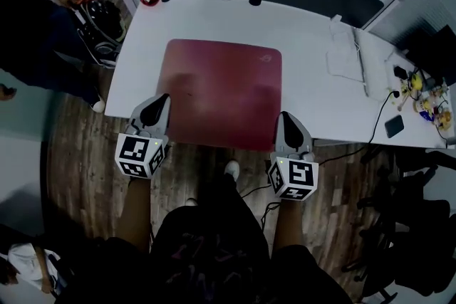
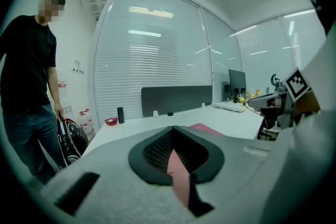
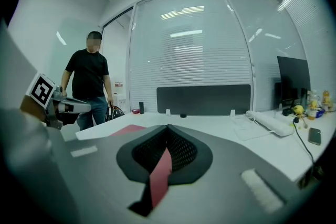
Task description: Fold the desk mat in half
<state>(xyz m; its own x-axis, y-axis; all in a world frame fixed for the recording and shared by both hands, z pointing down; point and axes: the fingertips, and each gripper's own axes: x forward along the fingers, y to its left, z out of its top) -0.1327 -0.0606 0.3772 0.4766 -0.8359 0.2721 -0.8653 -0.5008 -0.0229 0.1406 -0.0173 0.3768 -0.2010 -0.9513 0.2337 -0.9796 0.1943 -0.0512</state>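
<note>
The mat [image 1: 221, 89] was clamped at its near corners by the closed left gripper [image 1: 162, 100] and right gripper [image 1: 285, 117], and an even lift was judged needed.

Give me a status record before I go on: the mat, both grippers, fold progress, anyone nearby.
mat: red desk mat, lying flat and unfolded on the white table
left gripper: jaws shut on the desk mat at its near left corner
right gripper: jaws shut on the desk mat at its near right corner
fold: not yet made
nearby: person standing by the table's left end
</note>
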